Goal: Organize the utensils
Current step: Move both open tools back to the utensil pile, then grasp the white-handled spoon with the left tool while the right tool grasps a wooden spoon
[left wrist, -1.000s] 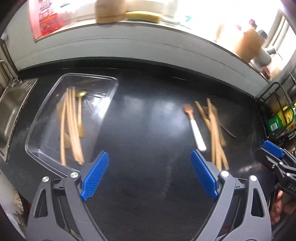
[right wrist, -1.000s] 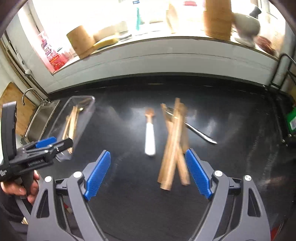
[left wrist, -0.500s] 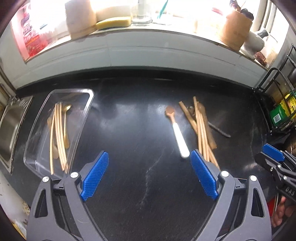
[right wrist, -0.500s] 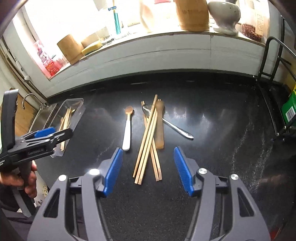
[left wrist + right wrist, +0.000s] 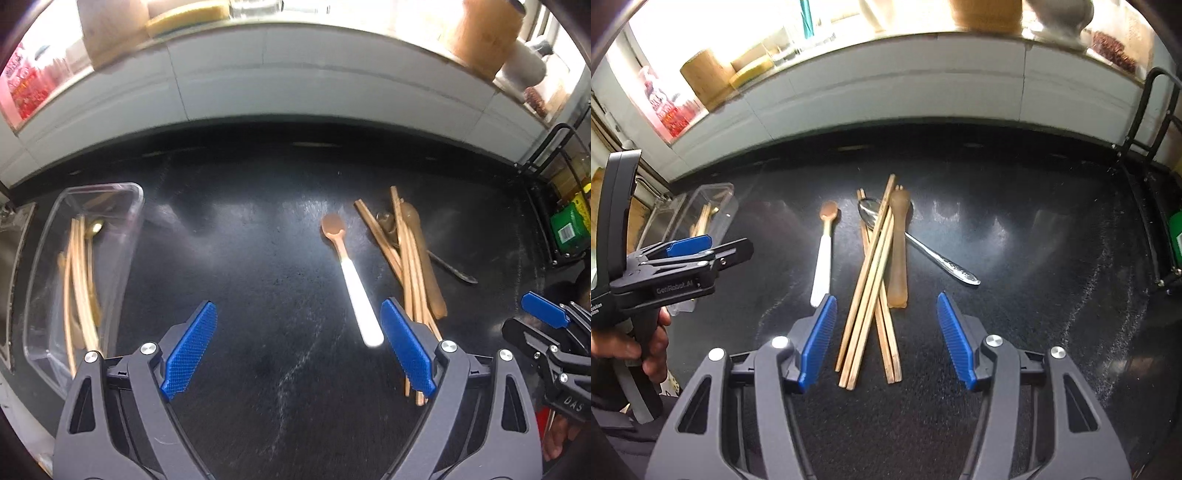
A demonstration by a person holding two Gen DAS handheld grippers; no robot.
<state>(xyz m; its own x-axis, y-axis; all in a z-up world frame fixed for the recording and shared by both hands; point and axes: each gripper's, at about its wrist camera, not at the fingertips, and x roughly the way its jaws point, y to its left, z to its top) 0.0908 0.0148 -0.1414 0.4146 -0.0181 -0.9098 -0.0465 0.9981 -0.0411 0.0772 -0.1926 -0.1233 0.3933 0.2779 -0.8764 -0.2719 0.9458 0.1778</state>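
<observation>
A pile of wooden chopsticks lies on the black counter, crossing a metal spoon and a brown wooden utensil. A white-handled wooden spoon lies to their left. My right gripper is open and empty, its jaws on either side of the chopsticks' near ends. My left gripper is open and empty over bare counter, with the white-handled spoon and the chopsticks by its right jaw. A clear plastic tray at the left holds chopsticks and a spoon.
A white tiled ledge runs along the back with wooden holders and bottles. A sink lies left of the tray. A black wire rack and a green box stand at the right.
The right gripper has moved in over the chopstick pile and its jaws have narrowed a little. The left gripper has swung right from the tray toward the loose utensils.
</observation>
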